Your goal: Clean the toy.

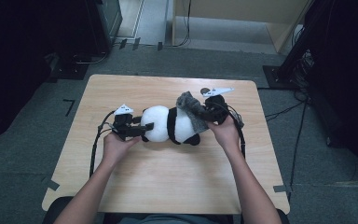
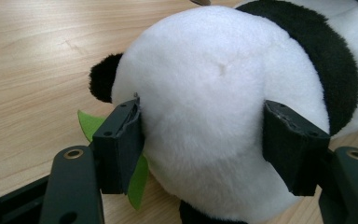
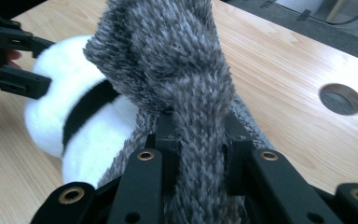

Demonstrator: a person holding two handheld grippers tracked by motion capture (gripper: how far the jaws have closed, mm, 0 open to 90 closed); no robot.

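A plush panda lies on its side mid-desk. The left gripper squeezes its white rounded end, steadying it. The right gripper pinches a fuzzy grey cloth, probably a scarf, draped over the panda's other end. Next, it likely needs pulling around the toy.

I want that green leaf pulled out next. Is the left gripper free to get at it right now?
Probably not: the left gripper is clamped on the panda's white head, and the green leaf lies tucked under that head, behind one jaw.
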